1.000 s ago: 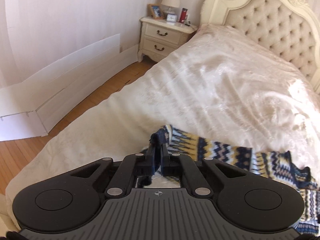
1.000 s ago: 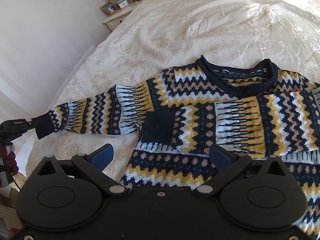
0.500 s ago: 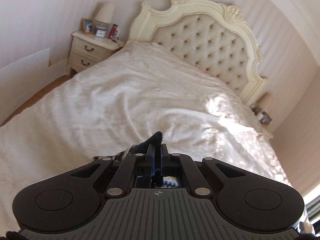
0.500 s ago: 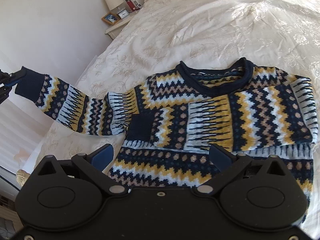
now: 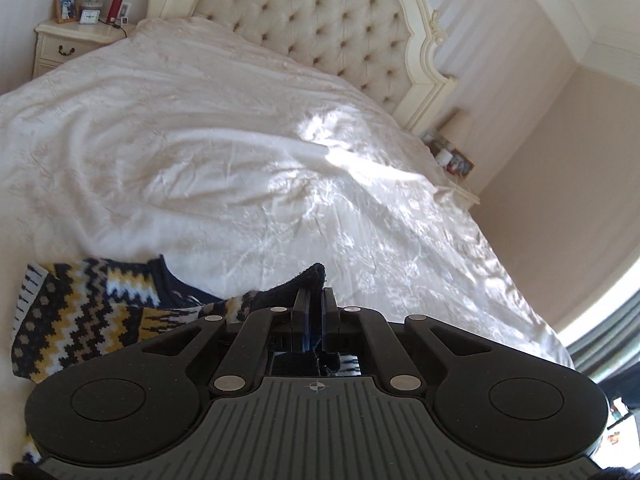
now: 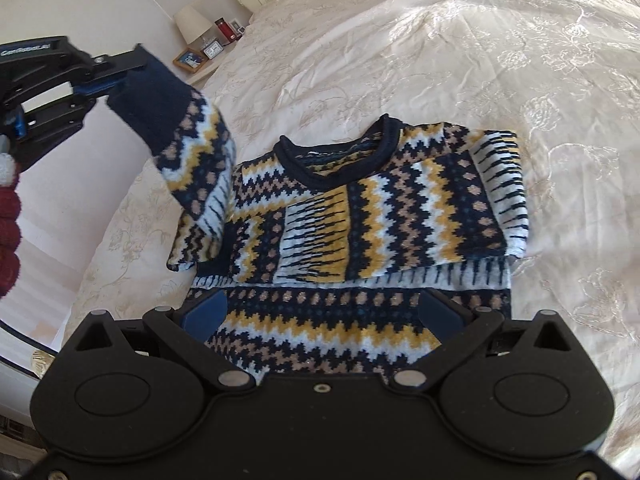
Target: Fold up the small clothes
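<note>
Sweater: one patterned knit sweater (image 6: 360,216) in navy, yellow, white and tan lay face up on the bed (image 6: 520,80), directly ahead of the right tongs.
Sleeves: two; one lay folded across the chest, the other sleeve (image 6: 192,152) was lifted off the bed to the left of the right tongs.
Left tongs (image 5: 313,300): clenched on the navy cuff (image 5: 308,276) of the raised sleeve, the cuff poking out past the tips.
Right tongs (image 6: 320,312): released, the two blue pads spread wide above the sweater's lower half, gripping nothing.
Nightstands: two, one on each side of the headboard (image 5: 320,20), far ahead of the left tongs.
Lamps: two, one on each nightstand.
Person: one dark red sleeve (image 6: 8,232) at the left edge of the right wrist view.
</note>
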The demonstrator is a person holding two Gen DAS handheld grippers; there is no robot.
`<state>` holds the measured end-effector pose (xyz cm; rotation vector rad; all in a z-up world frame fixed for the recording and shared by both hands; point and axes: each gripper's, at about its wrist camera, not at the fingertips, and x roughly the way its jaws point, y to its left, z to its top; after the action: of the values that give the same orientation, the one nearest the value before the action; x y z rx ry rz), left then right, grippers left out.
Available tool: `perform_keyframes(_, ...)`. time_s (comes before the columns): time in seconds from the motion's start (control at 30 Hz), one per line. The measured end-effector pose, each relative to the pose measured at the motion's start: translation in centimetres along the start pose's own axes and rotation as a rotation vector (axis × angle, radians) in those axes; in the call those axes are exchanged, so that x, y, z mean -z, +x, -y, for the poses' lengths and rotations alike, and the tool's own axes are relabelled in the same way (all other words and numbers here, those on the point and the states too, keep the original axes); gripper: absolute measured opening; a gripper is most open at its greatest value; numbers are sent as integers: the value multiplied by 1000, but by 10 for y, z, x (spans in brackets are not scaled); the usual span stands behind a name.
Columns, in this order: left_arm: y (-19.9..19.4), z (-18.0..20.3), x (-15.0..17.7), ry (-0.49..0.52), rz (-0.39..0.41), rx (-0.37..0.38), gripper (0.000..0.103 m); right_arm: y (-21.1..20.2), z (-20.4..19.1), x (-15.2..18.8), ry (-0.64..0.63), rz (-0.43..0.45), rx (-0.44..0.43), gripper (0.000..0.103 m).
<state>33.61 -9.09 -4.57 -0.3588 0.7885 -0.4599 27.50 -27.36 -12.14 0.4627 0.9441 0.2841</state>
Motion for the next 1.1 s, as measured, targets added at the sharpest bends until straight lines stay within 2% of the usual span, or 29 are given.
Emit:
perform_keyframes(0.13,37,19,22,16,-67,-7,6,-7,11,-1,10,8,11,102)
perform_keyframes(0.27,49,38,34,67,-116,2,7,-9,15,-1,17,10,20,102)
perform_keyframes(0.33,43,43,37,98,-107,5,12,-8,16,-1,20,12,23,102)
perform_keyframes(0.4,36,41,39,131,-95,7,26,-6,17,-2,23,14,26,102)
perform_keyframes(0.47,25,37,43,168,-89,-7,27,-3,16,-3,23,14,30,102)
perform_keyframes(0.63,17,-9,59,200,-143,-138,27,11,13,-10,23,20,42,102)
perform_keyframes(0.87,-4,-100,69,55,-218,-346,27,35,16,-28,39,30,76,102)
perform_keyframes(1.1,-26,-148,64,-24,-213,-447,27,69,50,-53,99,36,144,101)
